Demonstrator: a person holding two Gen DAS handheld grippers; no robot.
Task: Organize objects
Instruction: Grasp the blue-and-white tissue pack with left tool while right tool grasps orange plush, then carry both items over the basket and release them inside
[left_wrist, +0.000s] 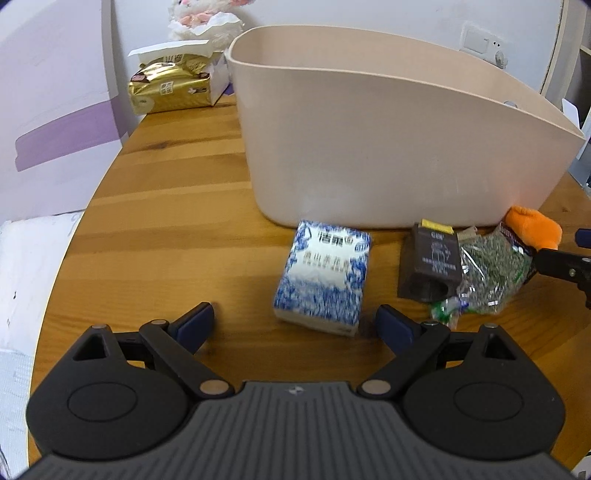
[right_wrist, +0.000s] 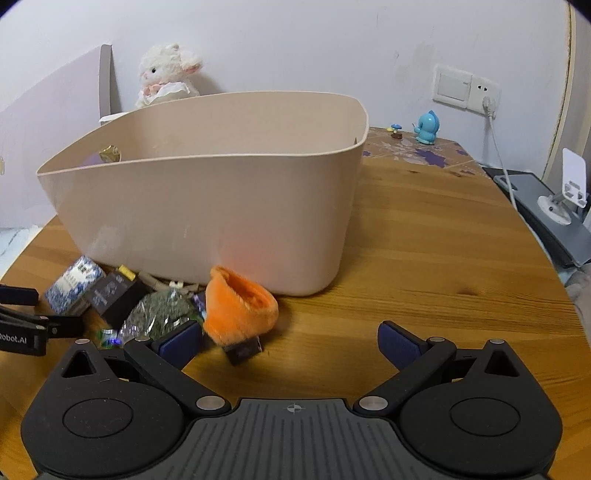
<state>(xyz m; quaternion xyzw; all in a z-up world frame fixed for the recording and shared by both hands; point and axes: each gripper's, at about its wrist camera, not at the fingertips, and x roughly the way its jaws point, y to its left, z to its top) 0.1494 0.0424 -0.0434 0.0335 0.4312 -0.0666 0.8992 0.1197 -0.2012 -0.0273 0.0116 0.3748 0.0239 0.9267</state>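
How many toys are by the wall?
2: a white bunny behind the tub, and a little blue figure at the table's far edge near the wall socket. The tub may hide more.

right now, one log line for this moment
left gripper: open, facing tissue pack | right gripper: open, beside orange plush | beige bin: nothing placed yet

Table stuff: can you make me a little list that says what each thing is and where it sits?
bin: big beige tub, standing on the wooden table
tissue pack: blue and white, in front of the bin
dark box, right of the tissue pack
clear bag: green bits inside, beside the dark box
orange plush, by the bin's front
left gripper, open, holding nothing
right gripper, open, holding nothing
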